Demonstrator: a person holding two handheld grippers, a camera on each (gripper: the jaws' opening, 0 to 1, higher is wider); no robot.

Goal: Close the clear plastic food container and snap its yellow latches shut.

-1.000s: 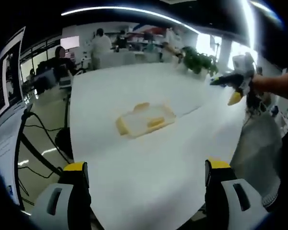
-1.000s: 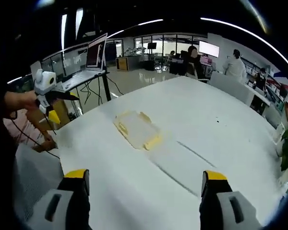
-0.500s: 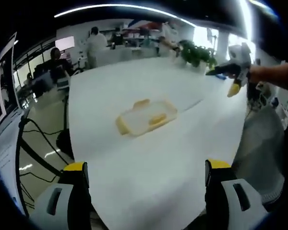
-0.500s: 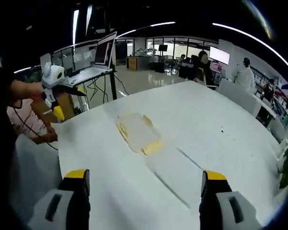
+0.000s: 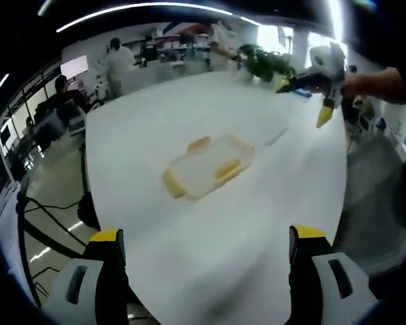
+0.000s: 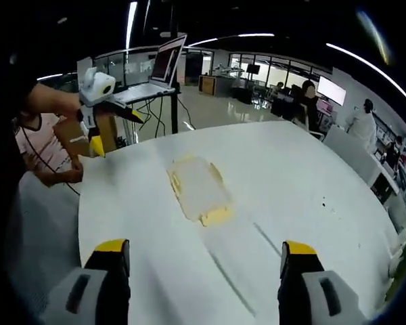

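A clear plastic food container (image 5: 208,166) with yellow latches (image 5: 224,168) lies flat on the white counter (image 5: 257,223), well ahead of both tools. The lid seems to rest on it, though whether any latch is snapped cannot be told. The left tool (image 5: 201,271) and right tool (image 6: 201,271) hang above the counter's near edge, jaws spread apart, holding nothing. By the look of it, the latching is yet to begin.
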